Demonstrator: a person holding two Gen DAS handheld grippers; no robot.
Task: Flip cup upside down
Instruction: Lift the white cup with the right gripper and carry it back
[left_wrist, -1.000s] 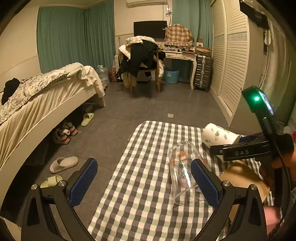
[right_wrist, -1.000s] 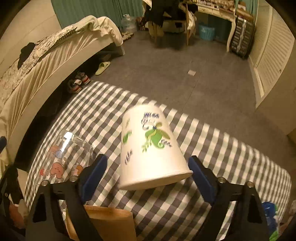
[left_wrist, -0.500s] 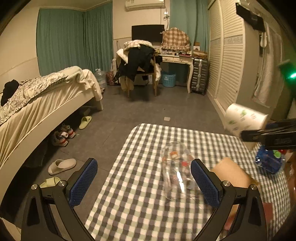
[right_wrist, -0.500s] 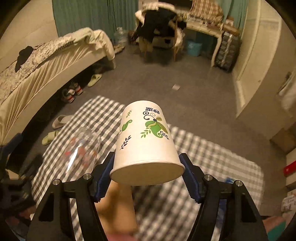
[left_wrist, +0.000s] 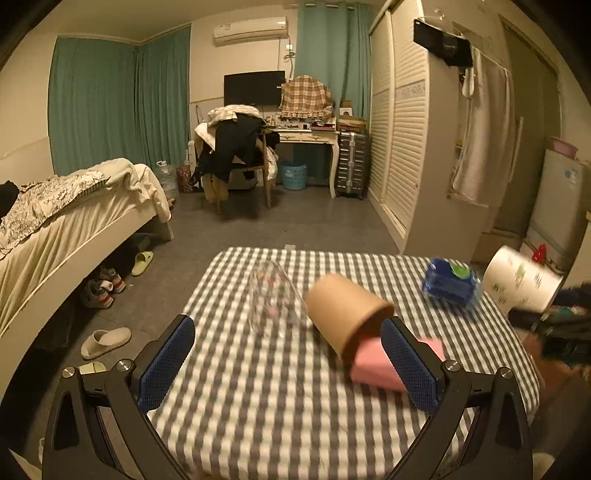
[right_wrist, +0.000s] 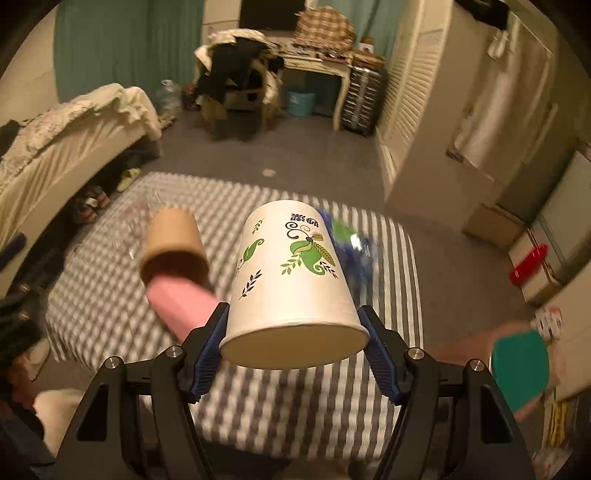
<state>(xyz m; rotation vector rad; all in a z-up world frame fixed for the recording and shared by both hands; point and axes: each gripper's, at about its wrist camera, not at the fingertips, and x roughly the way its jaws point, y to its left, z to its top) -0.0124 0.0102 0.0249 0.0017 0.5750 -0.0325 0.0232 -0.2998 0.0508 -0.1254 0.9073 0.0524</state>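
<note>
A surface (left_wrist: 258, 406) covered with a grey-and-white checked cloth is seen in a bedroom, with a bed (left_wrist: 74, 221) off its left edge, a chair heaped with clothes (left_wrist: 236, 147) and a desk (left_wrist: 310, 136) beyond its far edge, and a louvred wardrobe (left_wrist: 399, 129) to the right.

Since a second ago, the white cup (right_wrist: 291, 273) with a green leaf print has been lifted off the surface; it is now gripped near its rim by the fingers (right_wrist: 205, 354) of the right gripper (right_wrist: 291, 354), held above the near right part of the surface and tilted with its mouth toward the camera. The left gripper (left_wrist: 286, 363) has been drawn back toward the near edge, and its fingers (left_wrist: 166, 363) are spread wide with nothing between them.

Three cups are counted: the held white one, a clear glass (left_wrist: 273, 299) lying on its side toward the far left corner, and a brown paper cup (left_wrist: 347, 314) lying just beside it. One pink block (left_wrist: 376, 363) is seen touching the brown cup's mouth, and one blue packet (left_wrist: 448, 282) lies blurred near the far right corner.
</note>
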